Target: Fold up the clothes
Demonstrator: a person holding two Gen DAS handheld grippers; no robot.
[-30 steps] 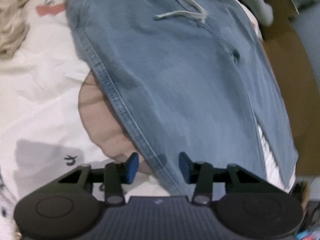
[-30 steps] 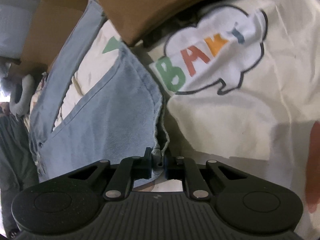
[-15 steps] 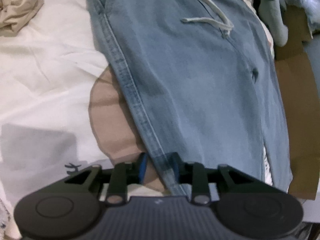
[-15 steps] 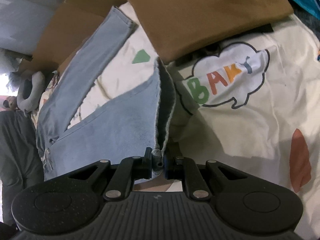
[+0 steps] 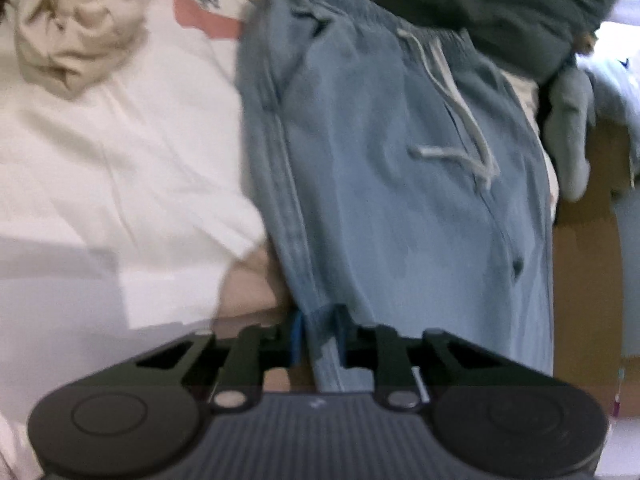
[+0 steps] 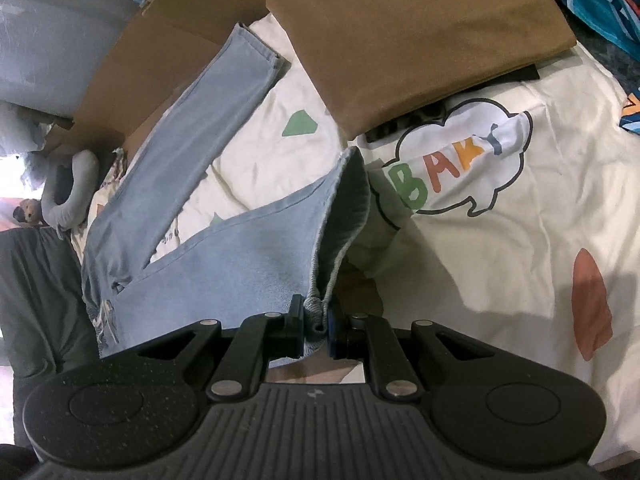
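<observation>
Left gripper (image 5: pixel 318 338): jaws pinching the side seam of the jeans (image 5: pixel 400 208).
Right gripper (image 6: pixel 314 330): jaws pinching a bunched leg hem of the jeans (image 6: pixel 240 256).
Risk, slip: thin seam may pull free of the left pads if lifted fast.
Risk, skew: the other leg (image 6: pixel 200 128) lies splayed apart, so the fold may land crooked.
Jeans, look: light blue denim, white drawstring (image 5: pixel 452 120), elastic waist.
Jeans, place: spread on the printed bedsheet (image 6: pixel 520 240), beside a folded brown cloth (image 6: pixel 400 32).

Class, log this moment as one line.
left gripper: shut on jeans side seam | right gripper: shut on jeans hem | jeans on sheet
</observation>
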